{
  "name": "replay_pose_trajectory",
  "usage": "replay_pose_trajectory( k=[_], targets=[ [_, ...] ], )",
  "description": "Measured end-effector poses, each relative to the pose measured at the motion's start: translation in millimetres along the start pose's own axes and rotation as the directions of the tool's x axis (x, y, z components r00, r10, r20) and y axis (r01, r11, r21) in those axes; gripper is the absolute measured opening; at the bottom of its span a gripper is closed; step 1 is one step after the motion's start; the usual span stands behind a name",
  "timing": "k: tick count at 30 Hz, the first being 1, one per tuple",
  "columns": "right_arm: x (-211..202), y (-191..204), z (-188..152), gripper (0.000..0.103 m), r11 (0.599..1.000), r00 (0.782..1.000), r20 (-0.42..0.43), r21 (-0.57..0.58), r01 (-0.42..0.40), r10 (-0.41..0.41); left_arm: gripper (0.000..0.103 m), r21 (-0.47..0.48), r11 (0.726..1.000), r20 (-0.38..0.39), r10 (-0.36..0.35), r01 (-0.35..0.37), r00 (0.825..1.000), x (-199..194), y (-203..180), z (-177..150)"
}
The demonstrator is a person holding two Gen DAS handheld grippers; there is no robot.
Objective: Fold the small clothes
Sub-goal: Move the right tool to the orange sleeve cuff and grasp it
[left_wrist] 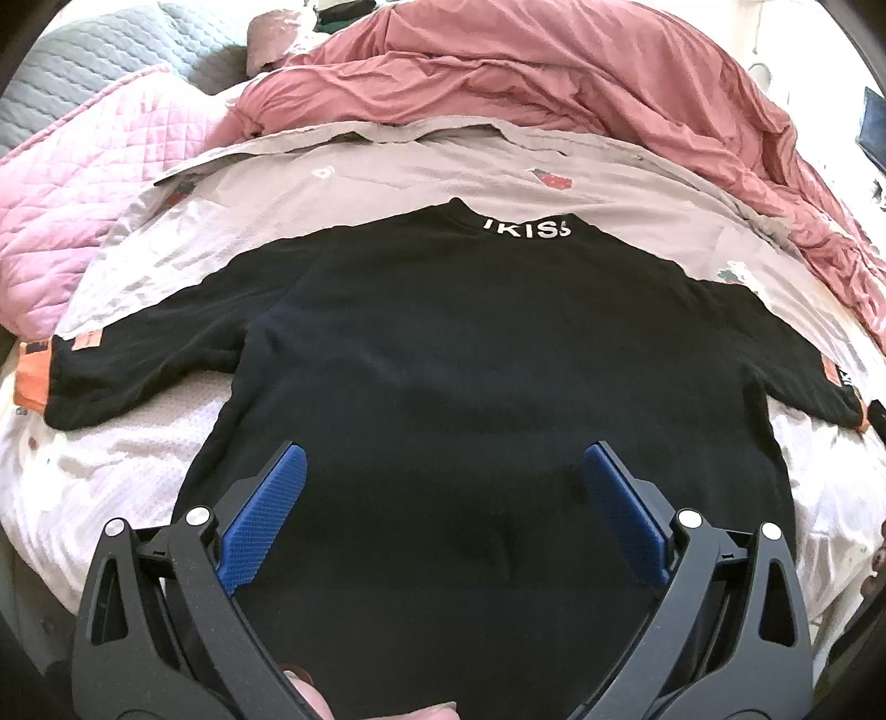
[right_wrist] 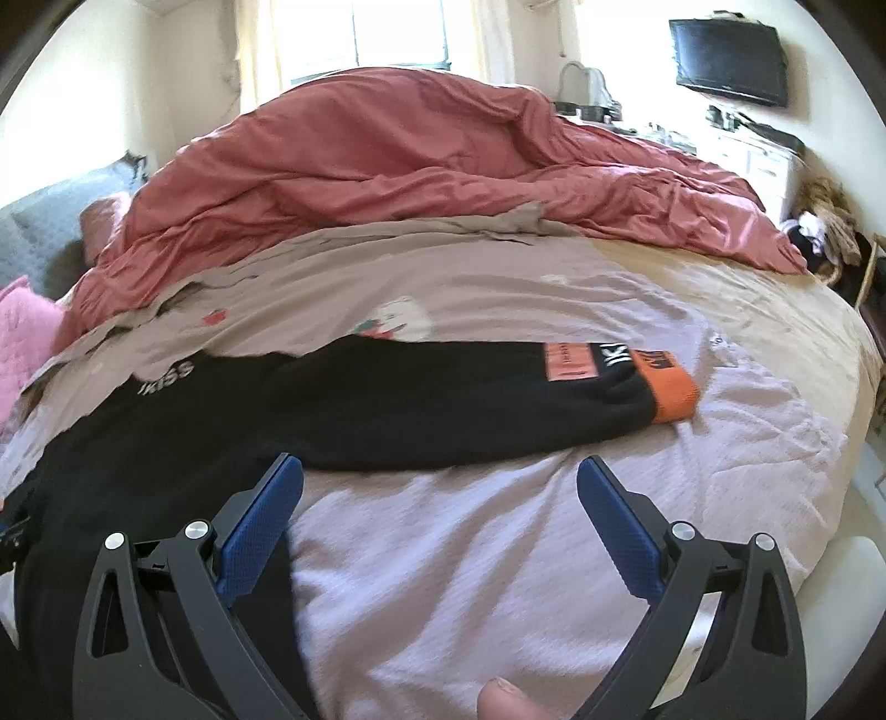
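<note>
Black top (left_wrist: pixel 443 354) flat on bed (right_wrist: pixel 498 554), soft, light, likely floppy; best pinched at hem or orange cuff (right_wrist: pixel 673 396); left gripper (left_wrist: pixel 443 482) and right gripper (right_wrist: pixel 440 487) jaws apart, empty.

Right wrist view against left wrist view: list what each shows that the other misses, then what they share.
Only the right wrist view shows the window, the wall TV and the right gripper, open over bare sheet. Only the left wrist view shows the left sleeve's orange cuff and the left gripper, open over the sweater's lower body. Both show the black sweater, its white collar lettering and the red duvet.
</note>
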State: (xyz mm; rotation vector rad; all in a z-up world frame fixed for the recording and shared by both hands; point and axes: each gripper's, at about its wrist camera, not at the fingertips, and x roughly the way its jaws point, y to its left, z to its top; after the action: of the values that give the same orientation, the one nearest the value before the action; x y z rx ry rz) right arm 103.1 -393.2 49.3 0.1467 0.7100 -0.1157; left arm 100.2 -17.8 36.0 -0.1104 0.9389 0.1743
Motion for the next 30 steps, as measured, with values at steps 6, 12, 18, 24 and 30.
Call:
replay_pose_trajectory(
  k=[6,12,18,24,30],
  targets=[
    [18.5,-31.6,12.1,0.099,0.998,0.999,-0.006,0.048,0.046,-0.046,0.094,-0.007,1.0,-0.008,0.006,-0.006,1.0,12.7,-1.8,9.6],
    [35.1,-66.9,23.6,0.099,0.988,0.995,-0.018,0.118,0.099,-0.097,0.094,0.019,1.0,-0.009,0.018,-0.018,1.0,24.9,-5.8,17.9],
    [51.7,-108.1,33.2,0.099,0.964,0.983,-0.066,0.198,0.18,-0.17,0.094,0.028,1.0,-0.02,0.009,-0.008,1.0,40.9,-10.5,27.8],
    [63.8,-141.3,35.7,0.099,0.942,0.969,-0.105,0.231,0.242,-0.224,0.094,0.055,0.998,-0.027,-0.005,0.007,1.0,57.2,-17.6,35.3],
    [83.0,-163.7,36.6,0.098,0.931,0.957,-0.148,0.237,0.279,-0.249,0.094,0.073,0.997,-0.035,-0.014,0.016,0.999,75.8,-27.1,48.8]
  ],
)
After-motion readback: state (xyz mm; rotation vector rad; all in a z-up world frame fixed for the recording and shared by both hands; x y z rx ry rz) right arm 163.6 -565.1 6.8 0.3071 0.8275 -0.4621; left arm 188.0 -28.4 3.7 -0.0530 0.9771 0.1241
